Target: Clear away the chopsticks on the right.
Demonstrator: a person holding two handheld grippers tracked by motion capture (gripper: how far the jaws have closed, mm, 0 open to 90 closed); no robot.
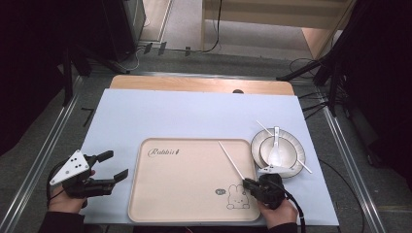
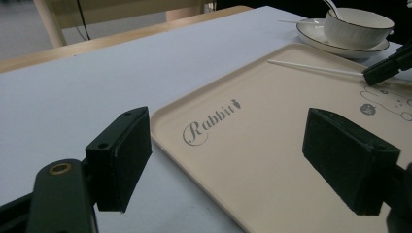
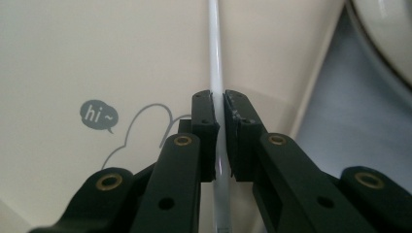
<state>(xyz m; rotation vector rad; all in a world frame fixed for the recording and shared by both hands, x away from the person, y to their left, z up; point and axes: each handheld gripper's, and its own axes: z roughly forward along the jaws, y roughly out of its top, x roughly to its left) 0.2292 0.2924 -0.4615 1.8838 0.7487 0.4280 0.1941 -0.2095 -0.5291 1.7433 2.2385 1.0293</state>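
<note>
High view: right gripper (image 1: 248,183) clamped on a white chopstick (image 1: 231,159) over the tray (image 1: 189,213).

Nearest, the left gripper (image 1: 115,165) sits off the tray's left edge on the blue mat (image 1: 194,114), jaws spread wide with nothing between them. The chopstick slants up-left above the tray's near right part, beside the rabbit drawing (image 1: 238,198). Farther right, a bowl (image 1: 278,151) with a spoon (image 1: 276,141) stands on a plate (image 1: 297,146).

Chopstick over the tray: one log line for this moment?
right claw: shut on white chopstick | chopstick: above beige tray | left claw: open, empty, beside tray | second chopstick: on plate
</note>
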